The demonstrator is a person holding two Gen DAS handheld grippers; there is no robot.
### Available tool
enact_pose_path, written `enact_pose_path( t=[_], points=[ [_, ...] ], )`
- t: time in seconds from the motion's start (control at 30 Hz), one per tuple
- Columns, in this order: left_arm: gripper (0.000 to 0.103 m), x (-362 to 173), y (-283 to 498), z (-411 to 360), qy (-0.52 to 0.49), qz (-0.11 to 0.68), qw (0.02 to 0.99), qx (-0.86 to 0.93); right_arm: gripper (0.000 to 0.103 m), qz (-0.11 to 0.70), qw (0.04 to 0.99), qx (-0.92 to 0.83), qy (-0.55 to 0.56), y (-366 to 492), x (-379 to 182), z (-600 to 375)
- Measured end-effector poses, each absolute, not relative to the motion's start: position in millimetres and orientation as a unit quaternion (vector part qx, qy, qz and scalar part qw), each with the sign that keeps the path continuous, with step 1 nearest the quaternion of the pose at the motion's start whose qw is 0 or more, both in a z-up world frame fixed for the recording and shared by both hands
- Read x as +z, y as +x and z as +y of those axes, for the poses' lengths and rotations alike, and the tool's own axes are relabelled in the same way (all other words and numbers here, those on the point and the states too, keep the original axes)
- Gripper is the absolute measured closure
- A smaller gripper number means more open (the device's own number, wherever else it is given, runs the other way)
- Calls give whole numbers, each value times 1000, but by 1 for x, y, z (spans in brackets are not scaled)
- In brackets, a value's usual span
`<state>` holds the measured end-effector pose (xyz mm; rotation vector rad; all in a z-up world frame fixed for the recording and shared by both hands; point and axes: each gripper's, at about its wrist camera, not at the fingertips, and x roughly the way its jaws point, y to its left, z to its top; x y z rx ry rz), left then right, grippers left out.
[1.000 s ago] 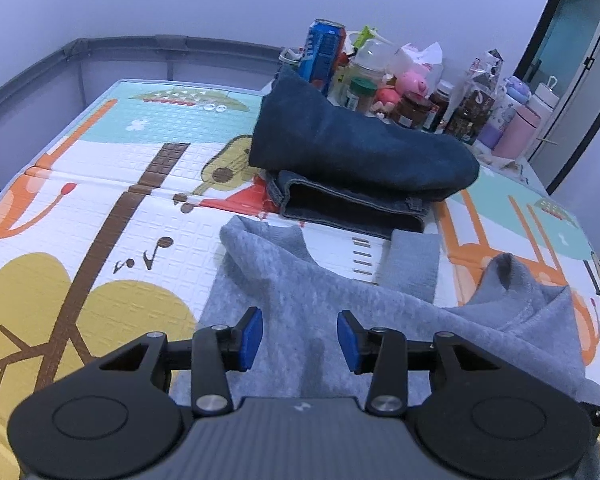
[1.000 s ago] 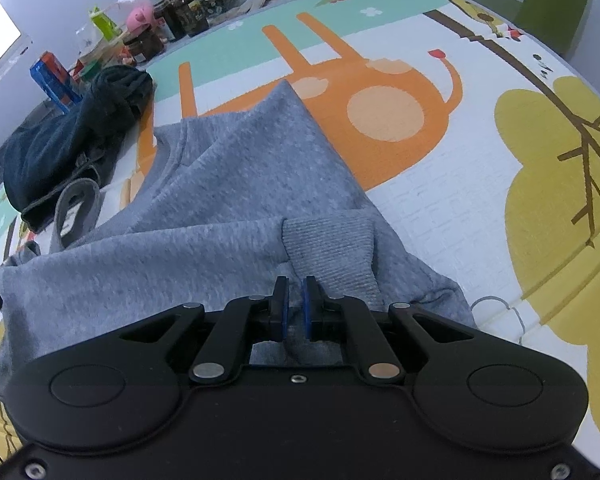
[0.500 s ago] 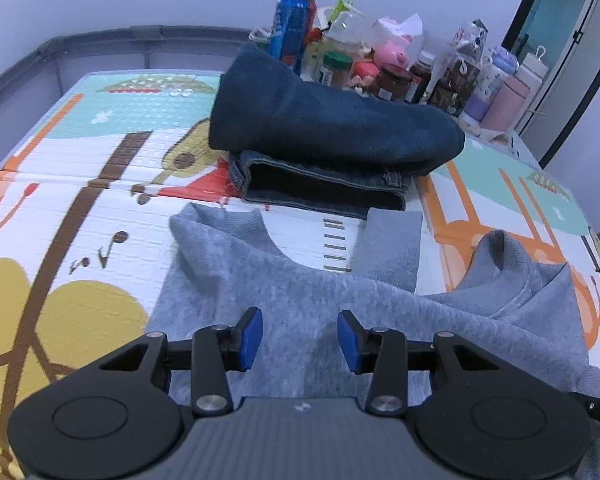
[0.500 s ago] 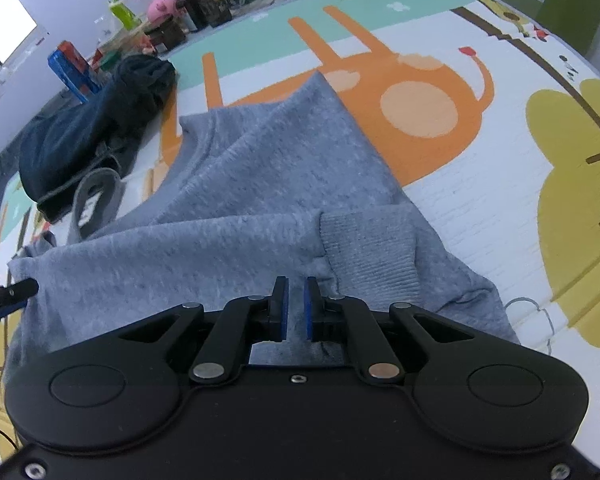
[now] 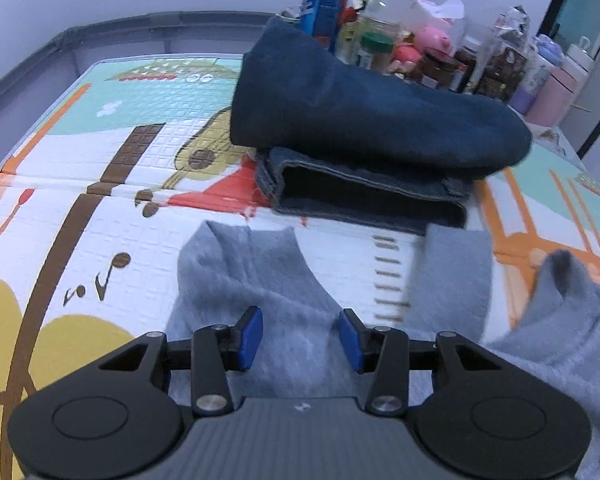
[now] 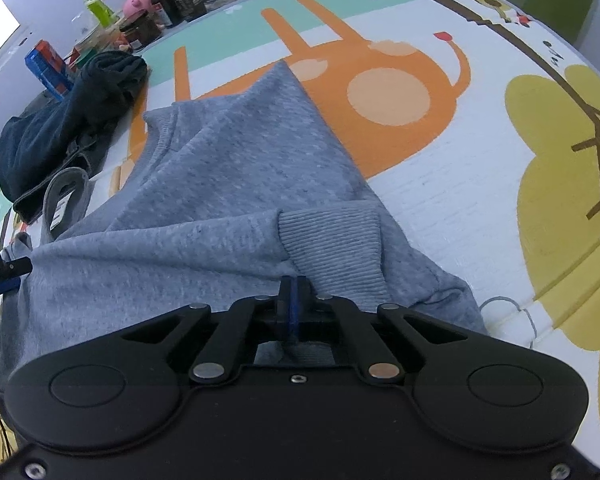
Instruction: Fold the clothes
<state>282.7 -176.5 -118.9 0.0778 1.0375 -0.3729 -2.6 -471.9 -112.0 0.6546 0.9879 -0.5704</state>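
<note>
A bright play mat (image 5: pixel 100 184) covers the surface. Across its near half the grey sweatshirt (image 6: pixel 228 184) lies spread and rumpled, with folded dark jeans (image 5: pixel 364 196) stacked toward the far edge in front of a clutter of bottles (image 5: pixel 440 60). The work looks early: sleeves are being gathered in. The right gripper (image 6: pixel 293 300) has its jaws pinched together on cloth beside the ribbed cuff (image 6: pixel 332 248). The left gripper (image 5: pixel 300 334) hovers with jaws apart over the other sleeve (image 5: pixel 252 280); it probably needs to lower and clamp there.
</note>
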Motion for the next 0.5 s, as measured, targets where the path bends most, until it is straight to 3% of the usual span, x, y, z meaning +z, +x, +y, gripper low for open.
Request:
enact_pose_path(
  t=[0.27, 0.5],
  points=[
    [60, -106, 283, -170, 34, 486, 857, -169, 103, 449, 791, -265, 320, -6, -106, -474],
    [58, -77, 258, -165, 45, 471, 865, -167, 94, 430, 808, -254, 313, -12, -79, -468]
  ],
)
